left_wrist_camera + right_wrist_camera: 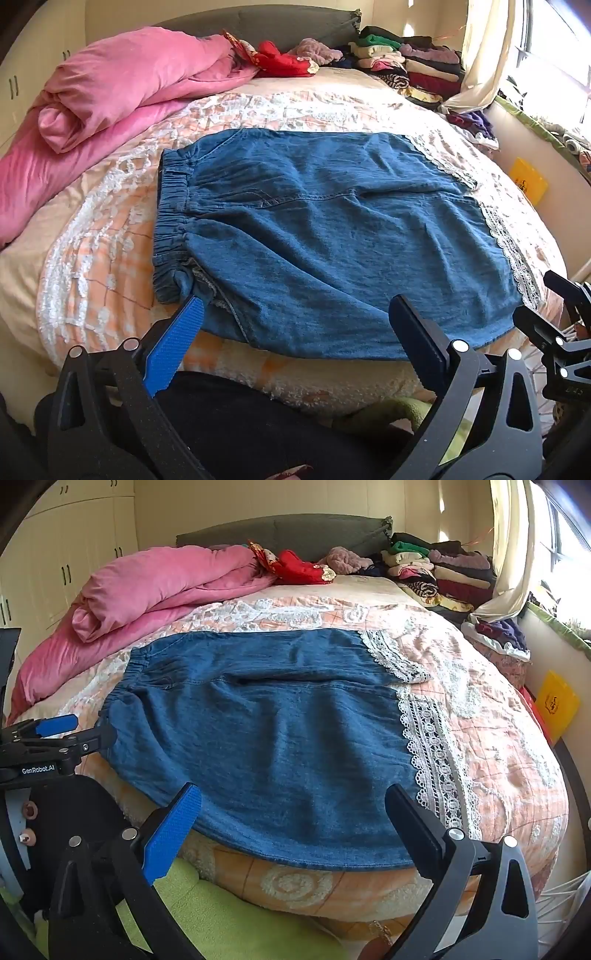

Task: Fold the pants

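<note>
Blue denim pants (317,236) with white lace hems lie flat across the bed, elastic waistband at the left, legs to the right; they also show in the right wrist view (280,738). My left gripper (295,314) is open and empty, its fingertips over the near edge of the pants, toward the waistband end. My right gripper (295,801) is open and empty, hovering at the near edge of the pants toward the lace hem (432,760). The left gripper shows at the left edge of the right wrist view (55,725).
The bed (92,258) has a peach and white lace quilt. A pink duvet (110,92) lies bunched at the back left. Stacks of folded clothes (413,62) sit at the back right. A yellow bag (556,705) and window sill are at the right. Green fabric (221,915) lies below the bed edge.
</note>
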### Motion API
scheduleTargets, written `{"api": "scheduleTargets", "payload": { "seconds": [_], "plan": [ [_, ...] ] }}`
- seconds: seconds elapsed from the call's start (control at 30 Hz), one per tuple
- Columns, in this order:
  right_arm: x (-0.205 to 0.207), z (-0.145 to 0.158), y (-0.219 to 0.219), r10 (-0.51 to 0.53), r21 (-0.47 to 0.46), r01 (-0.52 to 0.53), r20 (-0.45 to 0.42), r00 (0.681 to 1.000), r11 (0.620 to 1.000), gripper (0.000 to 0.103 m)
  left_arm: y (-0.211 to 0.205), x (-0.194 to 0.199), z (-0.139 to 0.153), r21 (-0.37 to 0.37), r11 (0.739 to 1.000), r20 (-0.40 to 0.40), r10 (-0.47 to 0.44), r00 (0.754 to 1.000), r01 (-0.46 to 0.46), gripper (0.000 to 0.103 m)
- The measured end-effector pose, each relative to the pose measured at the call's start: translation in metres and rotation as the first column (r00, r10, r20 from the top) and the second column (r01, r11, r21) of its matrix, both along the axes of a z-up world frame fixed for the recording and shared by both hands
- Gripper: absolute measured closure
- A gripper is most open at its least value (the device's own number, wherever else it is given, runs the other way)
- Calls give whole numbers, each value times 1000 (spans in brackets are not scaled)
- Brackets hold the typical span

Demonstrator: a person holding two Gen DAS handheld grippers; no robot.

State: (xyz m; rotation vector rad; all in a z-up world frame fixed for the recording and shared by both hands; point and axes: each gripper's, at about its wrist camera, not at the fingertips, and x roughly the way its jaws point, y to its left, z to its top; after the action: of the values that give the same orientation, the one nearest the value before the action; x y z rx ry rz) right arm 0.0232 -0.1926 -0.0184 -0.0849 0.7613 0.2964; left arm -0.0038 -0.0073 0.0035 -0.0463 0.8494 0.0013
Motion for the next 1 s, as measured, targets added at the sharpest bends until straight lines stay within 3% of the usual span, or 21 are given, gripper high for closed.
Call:
{"api": "scheduleTargets", "payload": {
  "seconds": [1.0],
  "plan": [
    [0,1,8,5,-7,-5,-1,1000,1000,4,0,0,1,4,1000,2,0,1000,0,9]
  ]
}}
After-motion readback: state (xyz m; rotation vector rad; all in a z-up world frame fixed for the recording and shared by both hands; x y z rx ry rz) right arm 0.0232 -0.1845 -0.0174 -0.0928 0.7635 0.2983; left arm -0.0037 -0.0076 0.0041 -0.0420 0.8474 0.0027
